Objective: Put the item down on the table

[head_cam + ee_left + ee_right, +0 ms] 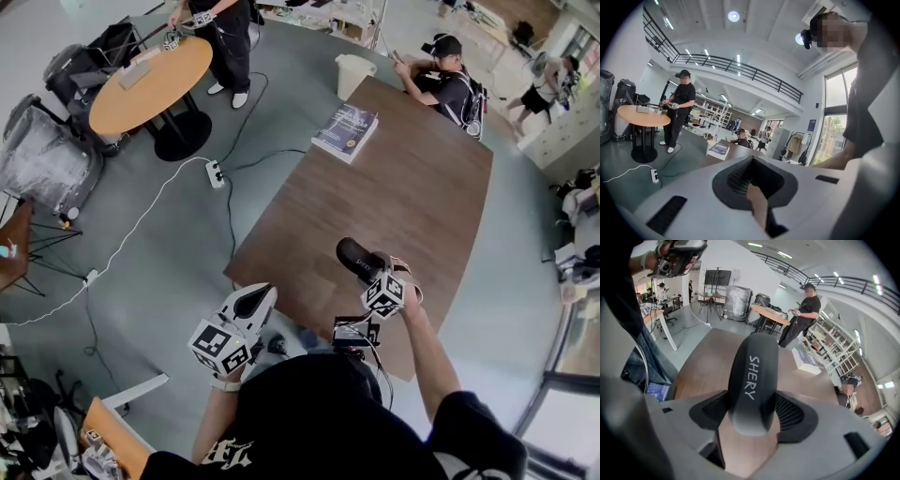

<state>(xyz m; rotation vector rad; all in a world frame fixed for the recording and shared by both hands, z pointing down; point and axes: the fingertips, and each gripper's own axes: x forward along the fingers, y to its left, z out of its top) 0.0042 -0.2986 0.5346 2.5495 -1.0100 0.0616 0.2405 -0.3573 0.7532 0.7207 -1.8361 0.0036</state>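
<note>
Your right claw (372, 271) is clamped on the black SHERY case (752, 380) over the worktop (412, 187), well apart from the book (345, 131). Your left claw (253, 300), farther from the book, is pressed together and empty.

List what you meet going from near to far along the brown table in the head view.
right gripper → black case held in its jaws → book → seated person at the far end

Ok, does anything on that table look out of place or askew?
Only the book: it lies askew at the brown table's far edge, one corner seemingly hanging over. Nothing looks spilled or damaged.
</note>
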